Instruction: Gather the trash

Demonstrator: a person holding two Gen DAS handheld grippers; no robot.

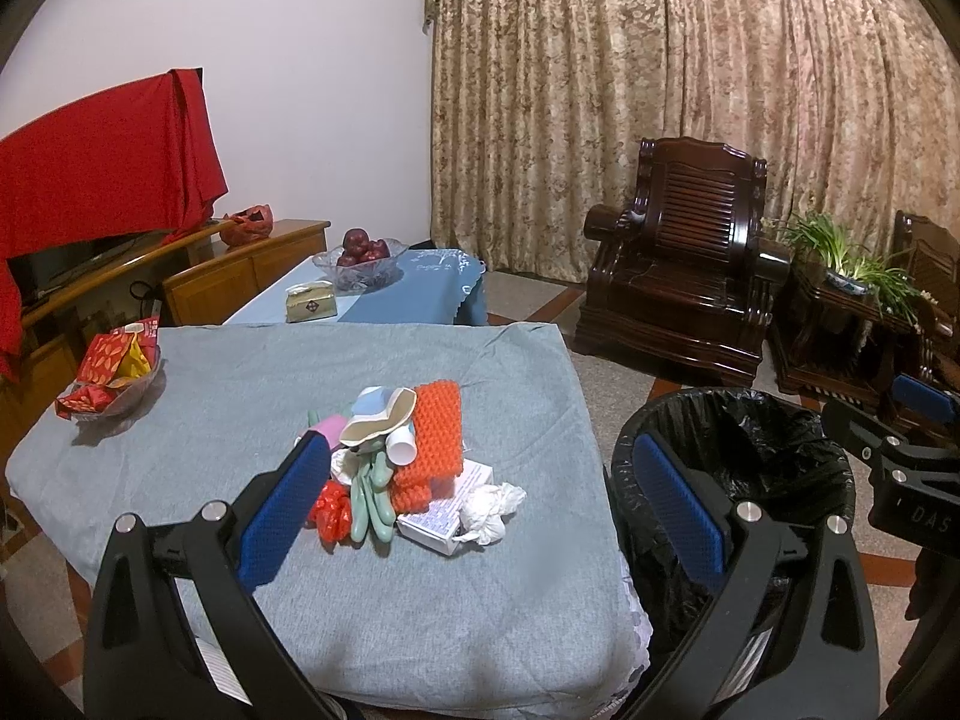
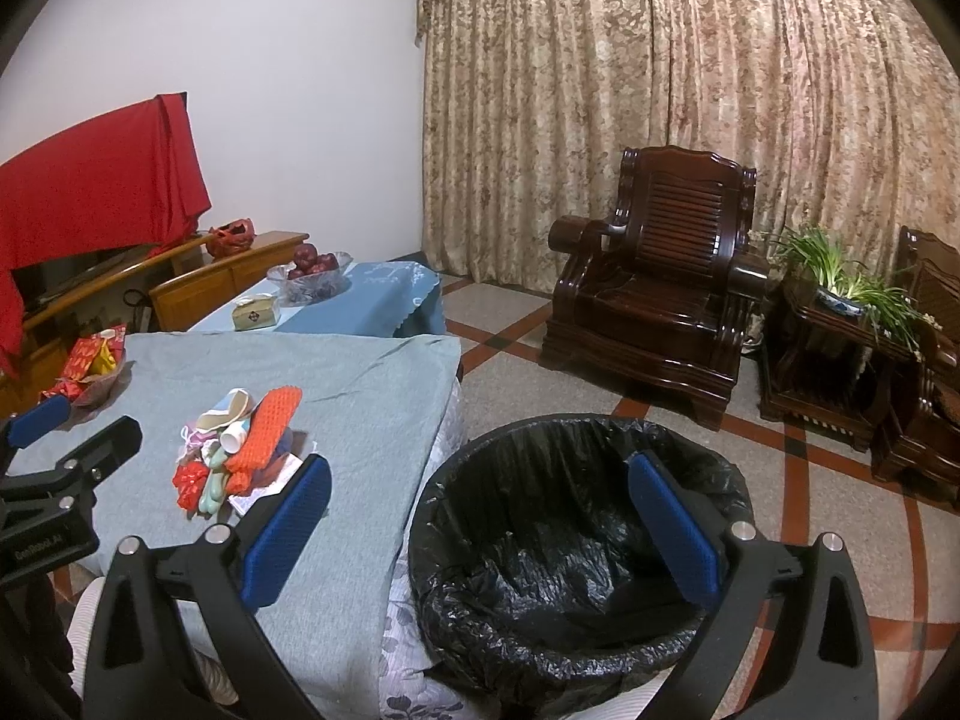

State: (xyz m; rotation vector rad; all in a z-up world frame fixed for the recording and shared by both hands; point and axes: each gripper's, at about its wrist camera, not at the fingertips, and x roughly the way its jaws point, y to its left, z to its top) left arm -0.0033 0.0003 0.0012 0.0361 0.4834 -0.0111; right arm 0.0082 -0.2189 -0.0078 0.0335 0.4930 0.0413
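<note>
Tabletop (image 1: pixel 252 396) draped in a grey-blue cloth, wrinkled toward the far edge. Trash pile (image 1: pixel 402 462) sits near the middle of it: orange foam netting (image 1: pixel 435 444) on top, a small white cup (image 1: pixel 401 451) against it, a pale hat-shaped piece (image 1: pixel 381 414), green rubbery strips (image 1: pixel 369 504), a red crumpled wrapper (image 1: pixel 329 513), a crumpled white tissue (image 1: pixel 489 507) lying on a flat white box (image 1: pixel 432 525).

Left gripper (image 1: pixel 480 516) hangs above the near side of the tabletop, jaws spread wide, nothing between them; the pile shows in the gap. Right gripper (image 2: pixel 480 534) is over the trash bin (image 2: pixel 576 564), jaws likewise wide apart and empty. Bin stands on the floor just beside the tabletop's right edge, lined with a black bag; nothing visible inside.

Far left corner of the tabletop: glass dish (image 1: pixel 114 399) of red and yellow packets.

Beyond, a lower table (image 1: pixel 420 288) with a blue cloth carries a glass bowl of dark red fruit (image 1: pixel 360 255) and a tissue box (image 1: pixel 310 302). Wooden cabinet (image 1: pixel 240 264) along the left wall, red cloth (image 1: pixel 108 168) draped over something on it. Patterned beige curtains (image 1: pixel 660 90) cover the back wall. Dark carved wooden armchair (image 1: pixel 684 264) before them, potted green plant (image 1: pixel 852 267) on a stand to its right. Floor (image 2: pixel 516 360) is speckled stone with red bands.
</note>
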